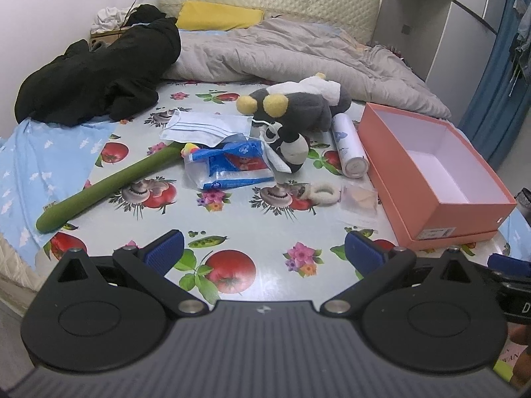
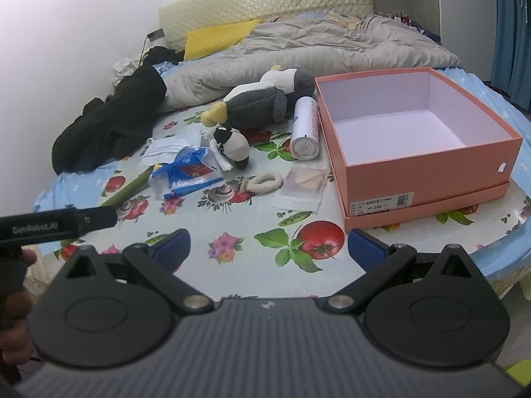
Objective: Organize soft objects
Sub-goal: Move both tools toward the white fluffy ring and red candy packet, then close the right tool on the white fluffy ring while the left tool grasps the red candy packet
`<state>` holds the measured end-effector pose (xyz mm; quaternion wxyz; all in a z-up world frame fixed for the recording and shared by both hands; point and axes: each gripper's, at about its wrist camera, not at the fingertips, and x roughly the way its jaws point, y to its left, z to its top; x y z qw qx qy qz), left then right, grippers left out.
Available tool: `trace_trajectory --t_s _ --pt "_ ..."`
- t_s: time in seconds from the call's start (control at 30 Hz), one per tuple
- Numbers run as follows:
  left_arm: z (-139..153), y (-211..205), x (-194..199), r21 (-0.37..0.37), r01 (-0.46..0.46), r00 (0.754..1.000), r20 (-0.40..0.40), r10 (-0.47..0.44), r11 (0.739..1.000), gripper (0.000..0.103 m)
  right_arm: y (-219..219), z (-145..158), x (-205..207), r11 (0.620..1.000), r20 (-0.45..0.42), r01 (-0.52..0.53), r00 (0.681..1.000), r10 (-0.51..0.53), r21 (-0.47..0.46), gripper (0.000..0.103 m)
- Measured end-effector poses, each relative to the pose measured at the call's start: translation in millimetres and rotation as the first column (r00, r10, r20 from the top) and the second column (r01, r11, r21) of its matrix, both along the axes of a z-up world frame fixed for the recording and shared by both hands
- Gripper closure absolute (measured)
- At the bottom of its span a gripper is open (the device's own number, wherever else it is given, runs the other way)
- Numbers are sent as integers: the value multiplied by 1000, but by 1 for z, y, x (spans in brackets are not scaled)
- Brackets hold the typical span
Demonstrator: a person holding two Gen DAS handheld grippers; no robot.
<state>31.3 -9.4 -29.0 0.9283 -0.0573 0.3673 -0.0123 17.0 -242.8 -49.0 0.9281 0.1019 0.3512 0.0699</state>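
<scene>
Both grippers spread wide, empty: left gripper (image 1: 264, 248), right gripper (image 2: 268, 248). Penguin plush (image 2: 262, 102) likely light, squashy; best pinched mid-body. Pink box (image 2: 431, 165) empty.

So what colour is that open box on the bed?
Salmon-orange box, pale lilac-white inside; clearest in right wrist view.

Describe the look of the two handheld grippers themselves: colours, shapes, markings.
Both match. The left gripper and right gripper each have a ribbed dark grey body, two matte black round-based link arms with silver pivot pins, and textured blue finger pads. The right wrist view shows white lettering on the left one's black side bar.
</scene>
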Motion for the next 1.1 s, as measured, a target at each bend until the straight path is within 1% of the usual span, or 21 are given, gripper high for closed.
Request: trace_trajectory --t_s 0.37,0.5,0.57,0.7,0.8,0.9,0.93,0.97,1.1 --pt "-8 3 15 -7 12 1000 -17 -12 1000 0 5 -5 8 1000 1 -3 1000 3 -18 0" --pt "-13 6 22 -32 5 999 -37 -7 999 0 5 -10 14 1000 -8 -6 1000 6 -19 0" --pt "-14 6 25 -38 8 999 -39 -9 999 0 6 -11 17 1000 -6 -6 1000 6 -23 4" --pt "-15 6 34 -31 16 999 -33 -17 999 0 11 -16 23 999 -2 -15 1000 15 -28 4" --pt "-19 8 44 -32 16 999 -39 -17 999 0 19 -21 34 999 -8 -29 1000 29 -35 10" --pt "-25 15 59 -53 7 999 -50 -10 999 0 27 -26 48 998 -9 -47 999 47 -48 16" --pt "-27 17 66 -56 4 999 -49 -7 998 0 30 -28 53 997 -10 -54 999 54 -53 20" --pt "-30 20 71 -53 -1 999 -51 -2 999 0 32 -30 57 997 -13 -59 998 58 -57 23" --pt "-43 28 97 -7 -12 999 -51 12 1000 0 44 -40 76 994 -14 -93 996 93 -57 27"
